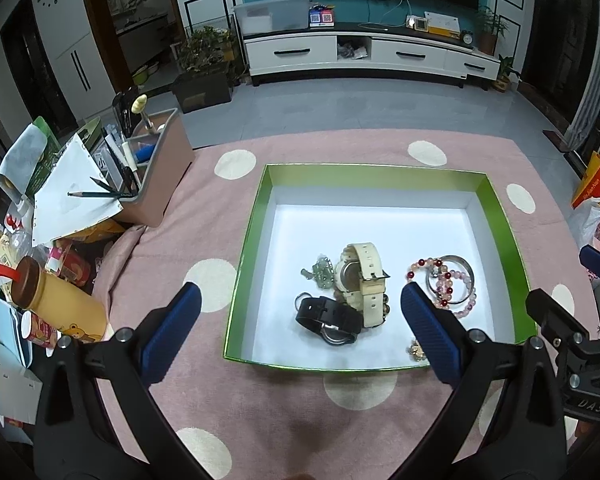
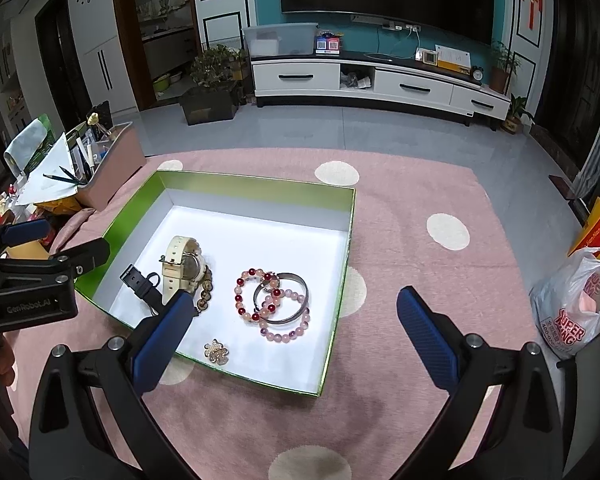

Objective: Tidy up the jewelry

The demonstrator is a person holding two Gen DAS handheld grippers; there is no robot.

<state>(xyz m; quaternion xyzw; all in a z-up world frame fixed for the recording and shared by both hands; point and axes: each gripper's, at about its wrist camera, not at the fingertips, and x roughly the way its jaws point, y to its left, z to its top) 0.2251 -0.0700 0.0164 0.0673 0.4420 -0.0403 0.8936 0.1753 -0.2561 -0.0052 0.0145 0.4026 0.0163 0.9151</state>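
Note:
A green-rimmed white box (image 1: pixel 252 216) (image 2: pixel 340 264) sits on the pink dotted cloth. Inside lie a cream watch (image 1: pixel 364 276) (image 2: pixel 180 268), a black watch (image 1: pixel 328 318) (image 2: pixel 140 282), a green pendant (image 1: pixel 320 272), bead bracelets (image 1: pixel 456 288) (image 2: pixel 252 294) with a silver bangle (image 2: pixel 296 280), a brown bead string (image 2: pixel 206 288) and a gold flower brooch (image 1: pixel 416 350) (image 2: pixel 217 352). My left gripper (image 1: pixel 300 300) is open and empty above the box's near side. My right gripper (image 2: pixel 292 300) is open and empty above the box's right part.
A pink organizer (image 1: pixel 160 168) (image 2: pixel 112 160) with pencils and papers stands left of the box. A yellow bottle (image 1: pixel 56 300) and clutter lie at the left edge. A plastic bag (image 2: pixel 576 300) sits at the right. Bare cloth lies in front of the box.

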